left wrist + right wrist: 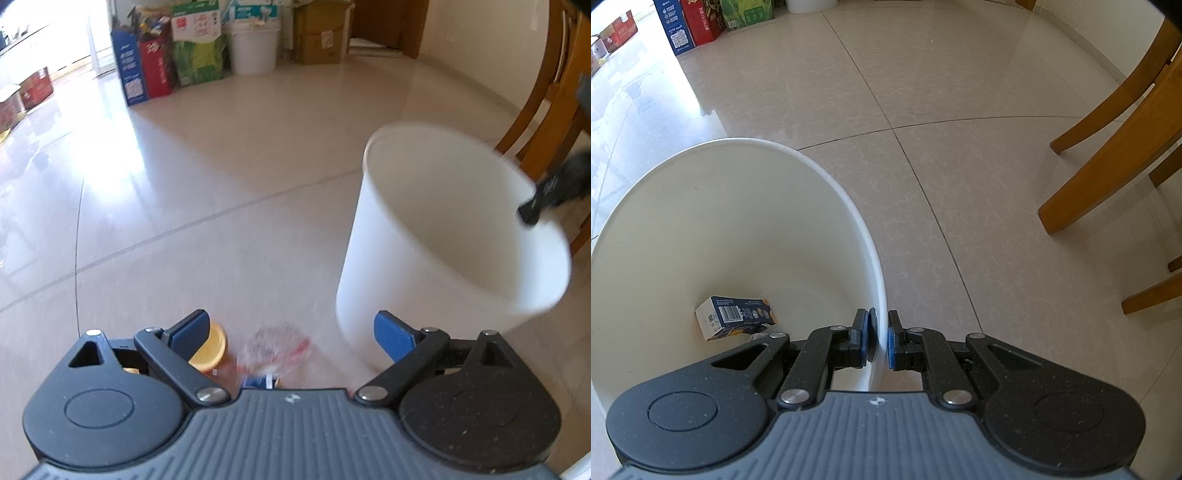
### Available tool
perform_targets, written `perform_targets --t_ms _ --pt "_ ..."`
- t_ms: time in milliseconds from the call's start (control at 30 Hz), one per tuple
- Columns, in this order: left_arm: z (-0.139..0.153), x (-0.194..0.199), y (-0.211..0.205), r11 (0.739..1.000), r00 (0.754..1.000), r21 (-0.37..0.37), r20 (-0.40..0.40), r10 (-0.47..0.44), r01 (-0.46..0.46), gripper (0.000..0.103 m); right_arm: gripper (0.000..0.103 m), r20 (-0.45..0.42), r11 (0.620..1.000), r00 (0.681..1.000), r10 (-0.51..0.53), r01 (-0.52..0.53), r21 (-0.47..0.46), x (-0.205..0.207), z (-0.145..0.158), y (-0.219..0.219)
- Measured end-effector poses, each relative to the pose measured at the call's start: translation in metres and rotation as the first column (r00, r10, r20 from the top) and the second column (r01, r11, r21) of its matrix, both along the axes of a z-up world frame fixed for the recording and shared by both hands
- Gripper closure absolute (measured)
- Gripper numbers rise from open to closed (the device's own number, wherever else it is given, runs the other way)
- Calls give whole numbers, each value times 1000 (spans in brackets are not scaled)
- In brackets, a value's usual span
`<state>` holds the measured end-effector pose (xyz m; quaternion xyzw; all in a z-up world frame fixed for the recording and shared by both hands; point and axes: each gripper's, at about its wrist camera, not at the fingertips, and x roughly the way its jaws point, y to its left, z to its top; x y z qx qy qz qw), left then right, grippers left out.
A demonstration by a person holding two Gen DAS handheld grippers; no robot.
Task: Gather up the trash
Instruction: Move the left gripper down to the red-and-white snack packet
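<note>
A white bucket (pixel 443 229) stands on the tiled floor at the right of the left wrist view. My right gripper (pixel 881 332) is shut on the near rim of the bucket (pixel 738 221), and shows as a dark shape (pixel 535 206) on that rim. A blue carton (pixel 735 317) lies at the bucket's bottom. My left gripper (pixel 293 334) is open low over floor litter: a yellow cup (pixel 212 347) by its left finger, a blurred clear wrapper with red (pixel 273 347) between the fingers, and a small blue carton (pixel 258 382) partly hidden by the gripper body.
Cardboard boxes (pixel 147 66) and a second white bucket (pixel 253 48) line the far wall. A wooden chair (pixel 546 110) stands right of the bucket, its legs (pixel 1108 147) close by. More boxes (pixel 33 88) sit at the far left.
</note>
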<state>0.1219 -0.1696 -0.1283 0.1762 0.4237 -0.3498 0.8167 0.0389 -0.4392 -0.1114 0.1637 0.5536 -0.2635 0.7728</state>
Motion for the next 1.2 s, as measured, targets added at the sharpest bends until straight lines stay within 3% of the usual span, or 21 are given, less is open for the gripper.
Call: perform_targets --t_ms 400,533,633,767,933,1200 --pt "-118 -73 -3 995 1000 101 14 20 -21 8 90 -4 1000 1000 6 -6 -18 2 0 3" --pt "-140 -87 -19 991 998 135 65 -24 15 7 90 -3 1000 1000 5 -5 -16 1 0 4" --pt "-158 -85 -33 985 998 173 60 -24 14 7 90 -2 1000 1000 6 -6 -15 1 0 4" --pt "-179 -74 -49 976 999 213 23 32 -36 7 90 -1 1000 1000 5 -5 -11 1 -1 4" --pt "-192 -57 -59 971 992 209 -28 126 -117 7 90 -1 1000 1000 7 -7 -11 0 -1 4" --pt "-200 -47 -80 972 986 201 -92 142 -121 8 90 -1 1000 1000 5 -5 -10 0 -1 4"
